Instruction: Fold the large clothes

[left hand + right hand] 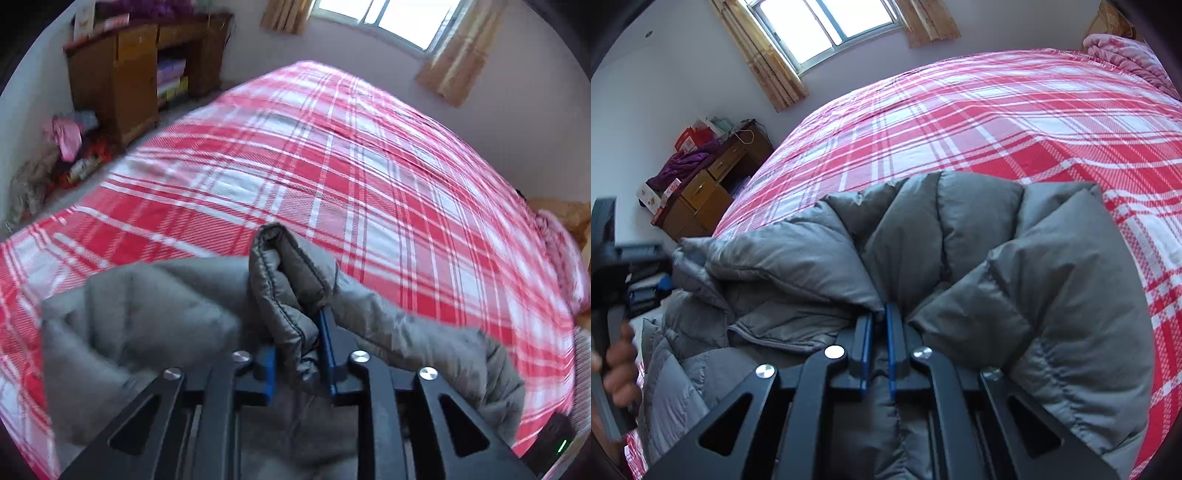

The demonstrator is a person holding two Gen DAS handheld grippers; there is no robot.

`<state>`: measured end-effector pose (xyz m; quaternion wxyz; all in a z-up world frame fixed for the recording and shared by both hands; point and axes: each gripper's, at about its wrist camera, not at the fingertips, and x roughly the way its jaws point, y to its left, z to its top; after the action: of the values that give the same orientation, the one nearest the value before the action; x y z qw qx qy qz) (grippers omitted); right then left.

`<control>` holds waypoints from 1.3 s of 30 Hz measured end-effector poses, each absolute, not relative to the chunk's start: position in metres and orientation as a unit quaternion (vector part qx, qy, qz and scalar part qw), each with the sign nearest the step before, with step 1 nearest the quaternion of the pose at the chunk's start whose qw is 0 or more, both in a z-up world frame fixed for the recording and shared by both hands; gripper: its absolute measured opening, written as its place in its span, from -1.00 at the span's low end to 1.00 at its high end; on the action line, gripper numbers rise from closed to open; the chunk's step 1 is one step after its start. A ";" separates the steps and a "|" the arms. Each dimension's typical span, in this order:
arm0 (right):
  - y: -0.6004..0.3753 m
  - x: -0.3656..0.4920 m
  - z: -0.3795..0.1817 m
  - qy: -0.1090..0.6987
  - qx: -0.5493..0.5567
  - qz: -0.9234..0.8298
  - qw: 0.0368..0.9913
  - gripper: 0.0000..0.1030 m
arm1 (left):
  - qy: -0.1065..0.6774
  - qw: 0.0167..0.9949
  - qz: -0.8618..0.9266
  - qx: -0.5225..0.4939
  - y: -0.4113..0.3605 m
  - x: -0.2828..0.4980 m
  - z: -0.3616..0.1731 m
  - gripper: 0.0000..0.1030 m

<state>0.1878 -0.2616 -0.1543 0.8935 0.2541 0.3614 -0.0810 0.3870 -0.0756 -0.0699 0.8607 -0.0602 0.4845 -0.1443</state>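
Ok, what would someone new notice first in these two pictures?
The red and white plaid bedspread fills most of both views. On its near side lies a puffy grey jacket, pinched by both tongs: the left tongs on a stitched edge, the right tongs on a padded fold.

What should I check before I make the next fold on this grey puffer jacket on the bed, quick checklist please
1. Left gripper clamped on the grey jacket: ok, a stitched edge is pinched between its blue pads.
2. Right gripper clamped on jacket: ok, fabric is pinched at its tips.
3. Bed beyond the jacket free for laying it down: ok, only plaid cover shows.
4. Jacket lying flat: not ok, it is bunched.
5. Which parts are gripped, hem or sleeve: cannot tell.
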 end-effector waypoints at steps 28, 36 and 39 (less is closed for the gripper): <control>-0.256 0.154 -0.049 0.262 0.210 -0.143 0.931 -0.60 | 0.411 0.904 -0.097 -0.070 -0.032 0.329 -0.122 -0.68; -0.220 0.249 -0.144 0.424 0.189 -0.101 0.880 -0.65 | 0.415 0.900 -0.107 -0.075 -0.030 0.328 -0.122 -0.68; -0.218 0.235 -0.147 0.385 0.182 -0.104 0.899 -0.67 | 0.417 0.898 -0.131 -0.046 -0.025 0.315 -0.108 -0.68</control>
<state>0.2353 -0.2183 -0.1465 0.8989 0.1822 0.3848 -0.1039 0.3153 -0.0250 -0.1078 0.8982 -0.0455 0.4172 -0.1308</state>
